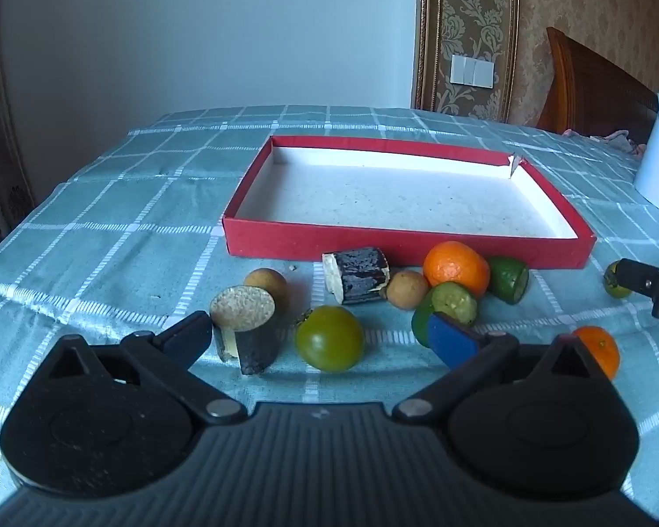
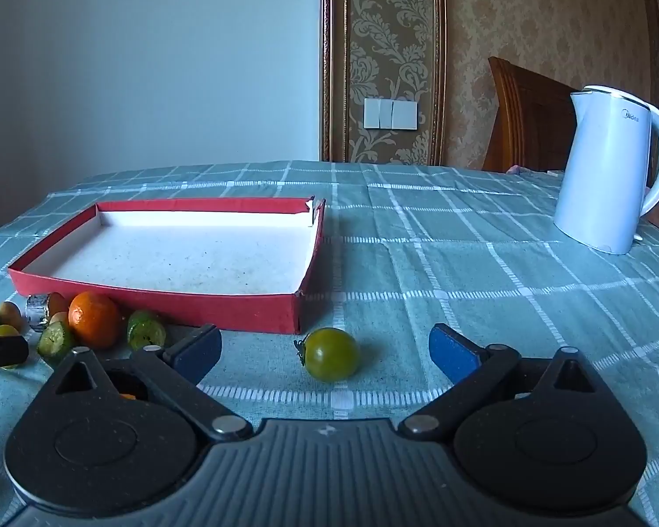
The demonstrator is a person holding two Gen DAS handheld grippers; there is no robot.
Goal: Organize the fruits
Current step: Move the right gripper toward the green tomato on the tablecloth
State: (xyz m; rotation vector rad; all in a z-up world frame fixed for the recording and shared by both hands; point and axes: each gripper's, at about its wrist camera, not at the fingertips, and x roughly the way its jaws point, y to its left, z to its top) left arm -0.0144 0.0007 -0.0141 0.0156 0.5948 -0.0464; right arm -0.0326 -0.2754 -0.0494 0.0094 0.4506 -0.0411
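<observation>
A shallow red box [image 1: 400, 247] with a white inside lies empty on the checked cloth; it also shows in the right wrist view [image 2: 171, 305]. In front of it lie several fruits: a green tomato [image 1: 329, 339], a mandarin [image 1: 456, 267], cucumber pieces [image 1: 453, 304], longans [image 1: 266, 282] and dark sugarcane pieces [image 1: 356, 275]. My left gripper [image 1: 318, 338] is open, its jaws either side of the green tomato. My right gripper [image 2: 325, 351] is open around another green tomato [image 2: 331, 354].
A white electric kettle [image 2: 610, 171] stands at the right on the table. A small mandarin [image 1: 599, 349] lies right of the left gripper. A wooden headboard [image 2: 527, 118] and a patterned wall lie beyond the table's far edge.
</observation>
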